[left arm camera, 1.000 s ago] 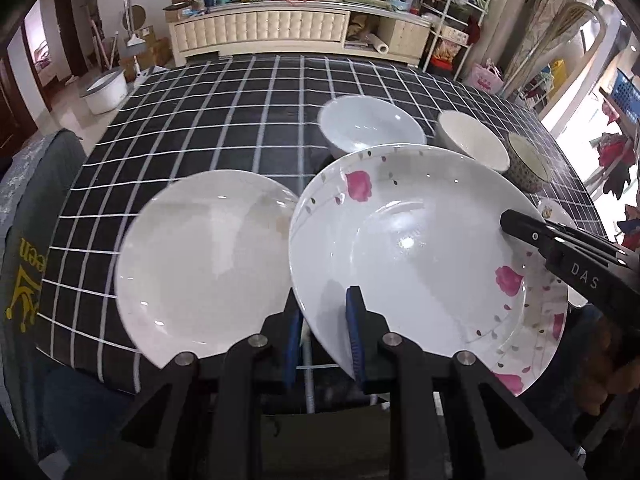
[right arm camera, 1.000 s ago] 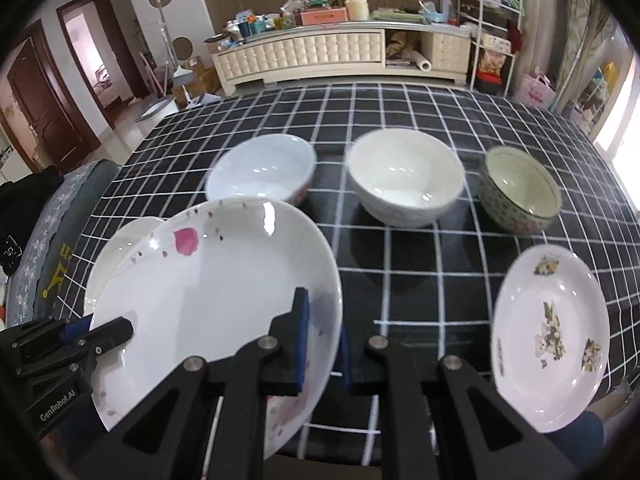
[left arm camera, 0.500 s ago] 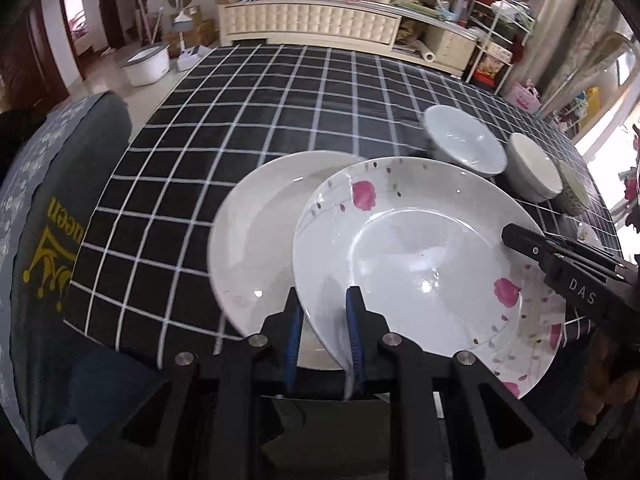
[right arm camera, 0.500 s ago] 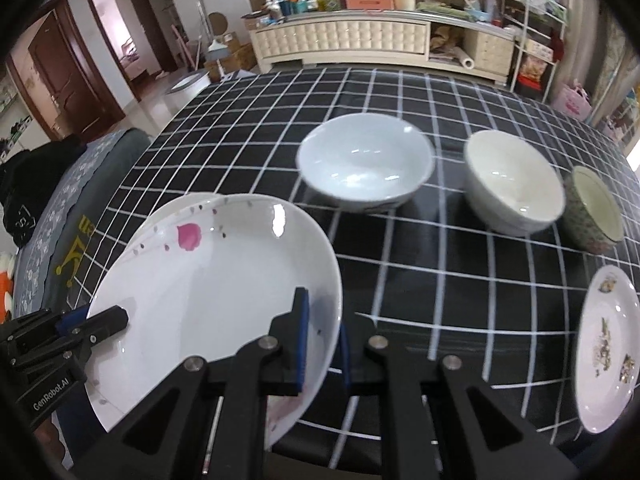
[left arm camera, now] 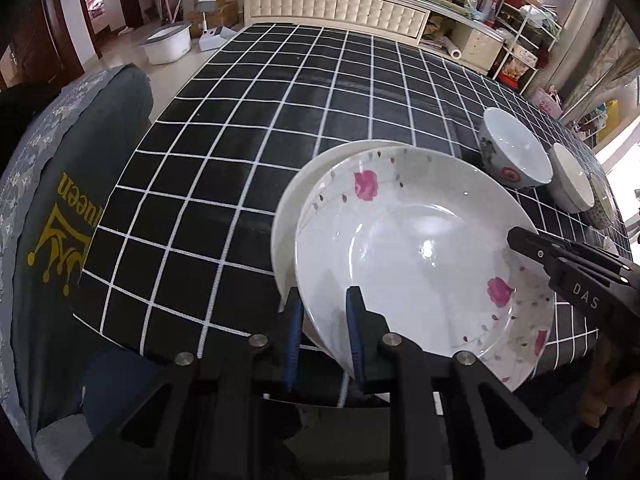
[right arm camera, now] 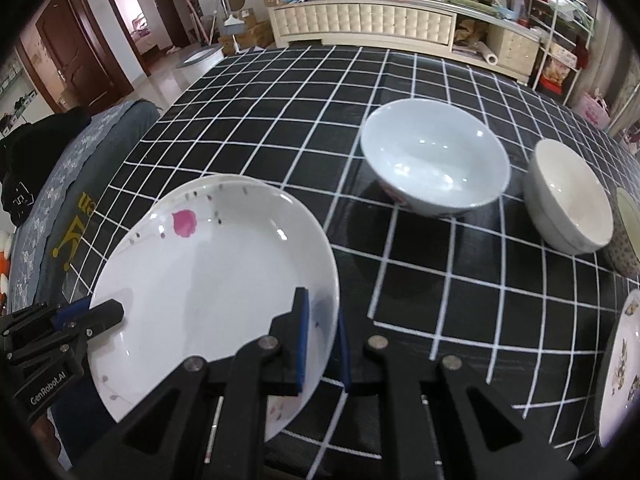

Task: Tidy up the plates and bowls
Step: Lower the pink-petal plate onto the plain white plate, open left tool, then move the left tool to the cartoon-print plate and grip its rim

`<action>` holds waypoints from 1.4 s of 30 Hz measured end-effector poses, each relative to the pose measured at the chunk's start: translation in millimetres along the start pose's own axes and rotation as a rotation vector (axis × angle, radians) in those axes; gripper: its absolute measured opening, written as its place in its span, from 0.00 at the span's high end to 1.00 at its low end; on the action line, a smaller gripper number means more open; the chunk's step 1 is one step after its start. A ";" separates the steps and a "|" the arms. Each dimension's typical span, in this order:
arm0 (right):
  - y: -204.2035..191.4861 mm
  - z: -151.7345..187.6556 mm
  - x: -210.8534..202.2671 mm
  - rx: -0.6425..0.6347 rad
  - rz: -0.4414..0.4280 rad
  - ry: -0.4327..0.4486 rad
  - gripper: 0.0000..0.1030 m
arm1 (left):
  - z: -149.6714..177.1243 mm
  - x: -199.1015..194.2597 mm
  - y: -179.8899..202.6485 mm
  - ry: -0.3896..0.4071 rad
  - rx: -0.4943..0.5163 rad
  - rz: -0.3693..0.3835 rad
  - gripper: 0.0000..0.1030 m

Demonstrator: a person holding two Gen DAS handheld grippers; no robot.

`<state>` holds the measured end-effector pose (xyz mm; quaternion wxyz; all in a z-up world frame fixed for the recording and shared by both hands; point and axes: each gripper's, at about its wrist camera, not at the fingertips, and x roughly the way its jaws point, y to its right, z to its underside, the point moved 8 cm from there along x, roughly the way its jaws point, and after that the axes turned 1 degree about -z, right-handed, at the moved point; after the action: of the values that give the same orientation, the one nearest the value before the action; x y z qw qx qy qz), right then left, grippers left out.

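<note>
A white plate with pink flowers (left arm camera: 420, 256) is held by both grippers just above a plain white plate (left arm camera: 286, 216). Only a crescent of the plain plate shows at its left. My left gripper (left arm camera: 320, 304) is shut on the flowered plate's near left rim. My right gripper (right arm camera: 320, 312) is shut on the flowered plate (right arm camera: 208, 280) at its right rim, and appears in the left wrist view as the right gripper (left arm camera: 516, 236). Three bowls stand in a row to the right: a pale blue bowl (right arm camera: 436, 164), a cream bowl (right arm camera: 568, 196) and a patterned bowl (right arm camera: 624, 232).
A black tablecloth with white squares (left arm camera: 280, 100) covers the table. A small decorated plate (right arm camera: 624, 368) lies near the front right edge. A grey-covered chair with a gold crown print (left arm camera: 60, 216) stands against the table's left side. A cluttered cream cabinet (left arm camera: 340, 8) lines the back wall.
Both grippers have carried the flowered plate to the left, from beside the plain white plate to over it, so it now covers most of that plate.
</note>
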<state>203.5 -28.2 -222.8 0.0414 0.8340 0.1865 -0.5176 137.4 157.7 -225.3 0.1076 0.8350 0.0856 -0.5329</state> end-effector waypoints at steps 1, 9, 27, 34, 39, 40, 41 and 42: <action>-1.4 -0.7 1.7 -0.001 -0.002 -0.004 0.84 | -0.3 1.6 -2.8 -0.002 -0.005 -0.002 0.81; -10.0 -4.2 15.6 -0.014 -0.001 -0.024 0.84 | -2.1 3.5 -15.5 0.002 -0.041 -0.004 0.82; 8.4 3.7 -21.4 0.028 -0.014 0.021 0.84 | -11.5 -35.8 17.9 0.091 -0.003 0.037 0.81; 36.6 1.5 -61.1 0.071 0.014 0.088 0.84 | -15.4 -53.5 63.4 0.125 0.066 0.076 0.78; 59.9 5.4 -91.5 0.088 0.047 0.124 0.81 | -17.6 -62.0 98.0 0.142 0.120 0.108 0.78; 65.2 6.9 -98.2 0.093 0.053 0.133 0.80 | -18.1 -64.7 105.5 0.147 0.128 0.119 0.78; 69.1 7.4 -102.1 0.097 0.056 0.138 0.77 | -18.6 -66.7 111.3 0.152 0.135 0.126 0.78; 75.6 8.9 -109.5 0.105 0.061 0.149 0.73 | -19.4 -69.3 119.1 0.158 0.145 0.132 0.78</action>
<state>179.5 -130.0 -140.1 -0.0006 0.8766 0.1360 -0.4616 156.1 46.5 -143.9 0.0747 0.8838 -0.0003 -0.4619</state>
